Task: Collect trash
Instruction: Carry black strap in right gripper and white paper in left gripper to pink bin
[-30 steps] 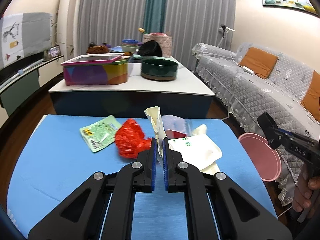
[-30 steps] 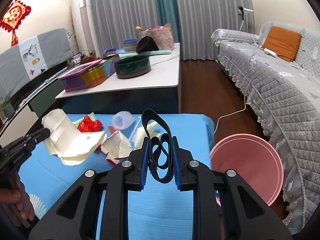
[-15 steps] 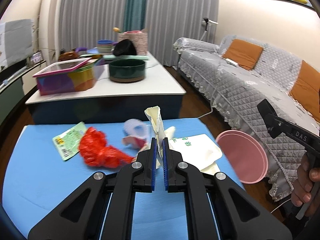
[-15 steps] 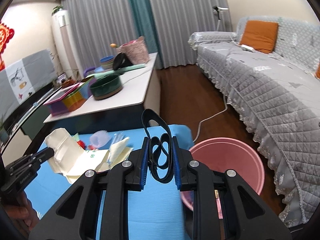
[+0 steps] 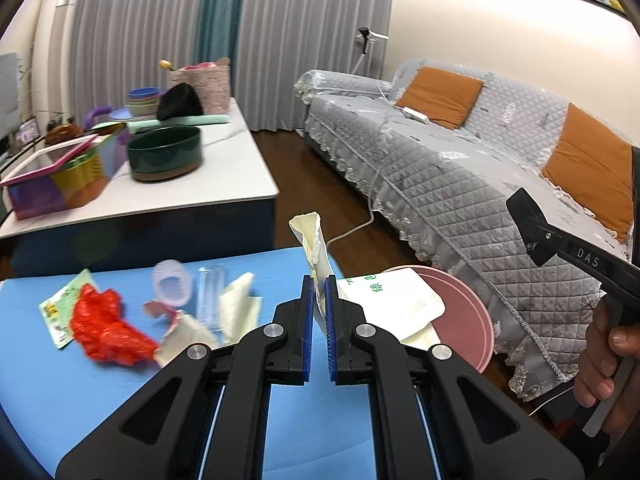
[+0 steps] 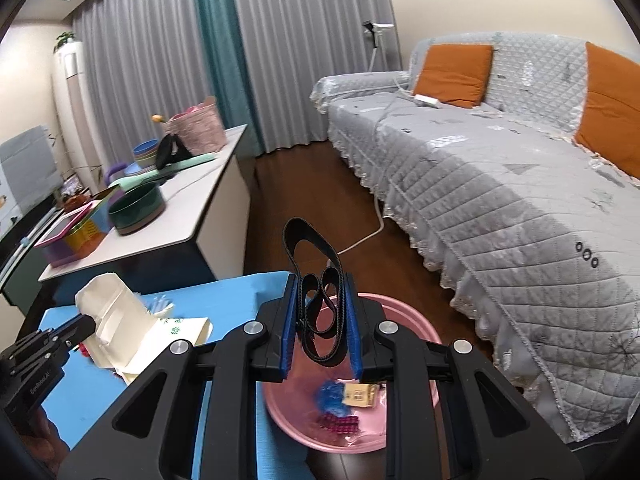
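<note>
My left gripper (image 5: 317,292) is shut on a crumpled white paper food box (image 5: 384,300) and holds it near the right edge of the blue mat (image 5: 60,392). The same box (image 6: 120,320) shows in the right wrist view, with the left gripper at the lower left. My right gripper (image 6: 320,320) is shut on a looped black belt (image 6: 316,276) and hangs above the pink bin (image 6: 404,320). That bin (image 5: 468,312) stands on the floor beside the mat and holds some scraps. On the mat lie a red plastic bag (image 5: 104,328), a green packet (image 5: 60,312) and a clear cup (image 5: 172,284).
A white low table (image 5: 180,184) behind the mat carries a dark green bowl (image 5: 166,152), a coloured tin (image 5: 60,176) and a pink basket (image 5: 200,80). A grey quilted sofa (image 6: 500,200) with orange cushions fills the right side. A white cable (image 6: 360,240) runs across the wooden floor.
Both grippers have swung to the right, away from the mat's middle and toward the pink bin. The belt now hangs over the bin. The paper box has travelled with the left gripper.
</note>
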The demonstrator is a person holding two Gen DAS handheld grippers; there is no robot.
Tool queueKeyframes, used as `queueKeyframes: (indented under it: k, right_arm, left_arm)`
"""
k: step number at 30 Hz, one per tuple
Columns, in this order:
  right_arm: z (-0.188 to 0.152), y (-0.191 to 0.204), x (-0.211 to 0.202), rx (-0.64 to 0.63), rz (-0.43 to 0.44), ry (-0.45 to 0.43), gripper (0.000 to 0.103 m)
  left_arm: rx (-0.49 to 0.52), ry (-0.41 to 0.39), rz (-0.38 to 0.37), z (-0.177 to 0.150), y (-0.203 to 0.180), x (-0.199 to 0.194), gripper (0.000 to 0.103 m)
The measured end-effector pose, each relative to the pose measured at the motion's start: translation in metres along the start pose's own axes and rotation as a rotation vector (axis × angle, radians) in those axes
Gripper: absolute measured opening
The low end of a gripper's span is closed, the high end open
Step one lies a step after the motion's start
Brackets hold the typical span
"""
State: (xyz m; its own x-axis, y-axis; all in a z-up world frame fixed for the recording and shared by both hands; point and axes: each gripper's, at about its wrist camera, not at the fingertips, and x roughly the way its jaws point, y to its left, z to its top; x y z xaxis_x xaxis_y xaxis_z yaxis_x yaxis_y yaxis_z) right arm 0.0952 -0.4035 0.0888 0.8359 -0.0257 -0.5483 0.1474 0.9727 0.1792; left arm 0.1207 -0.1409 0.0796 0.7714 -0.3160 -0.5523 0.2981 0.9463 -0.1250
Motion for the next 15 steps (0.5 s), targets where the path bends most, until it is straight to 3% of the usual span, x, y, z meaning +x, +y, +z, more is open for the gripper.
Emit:
queueKeyframes:
  k: [15]
  right_arm:
    - [-0.004,-0.025,0.032,0.026,-0.04,0.051,0.022]
  left_arm:
    - [0.041,0.062,-0.081,-0.002,-0.043,0.061,0.006]
